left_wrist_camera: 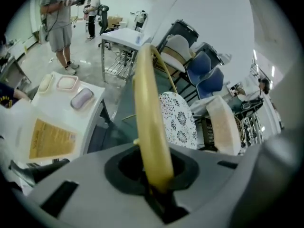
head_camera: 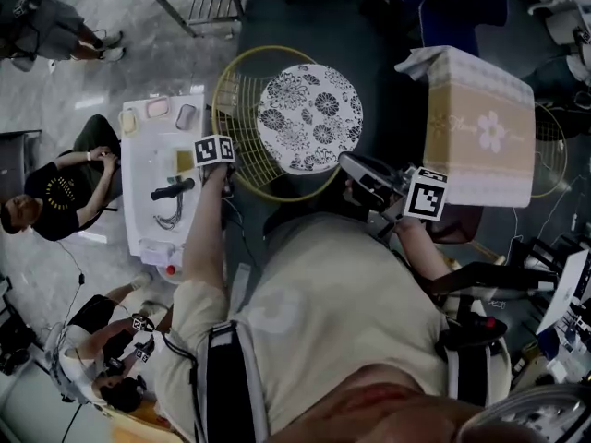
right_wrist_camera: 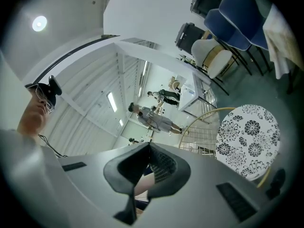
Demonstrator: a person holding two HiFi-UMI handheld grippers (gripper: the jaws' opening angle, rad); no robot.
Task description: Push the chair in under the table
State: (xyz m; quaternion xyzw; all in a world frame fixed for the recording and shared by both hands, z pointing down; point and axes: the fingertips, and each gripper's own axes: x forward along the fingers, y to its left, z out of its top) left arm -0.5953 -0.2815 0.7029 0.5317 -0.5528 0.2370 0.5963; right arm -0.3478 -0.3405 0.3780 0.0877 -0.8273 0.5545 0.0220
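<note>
The left tongs (left_wrist_camera: 154,177) are clenched on the yellow rim (left_wrist_camera: 147,103) of the wire chair (head_camera: 309,118), probably because that hoop gives a firm handle for steering the whole seat. The chair stands off the left edge of the cloth-covered bench (head_camera: 480,127), not yet under it. The right tongs (right_wrist_camera: 142,184) are closed on nothing, seemingly kept clear of the push.

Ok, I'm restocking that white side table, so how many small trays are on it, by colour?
cream tray: 1
pink tray: 1
grey tray: 1
Total: 3
</note>
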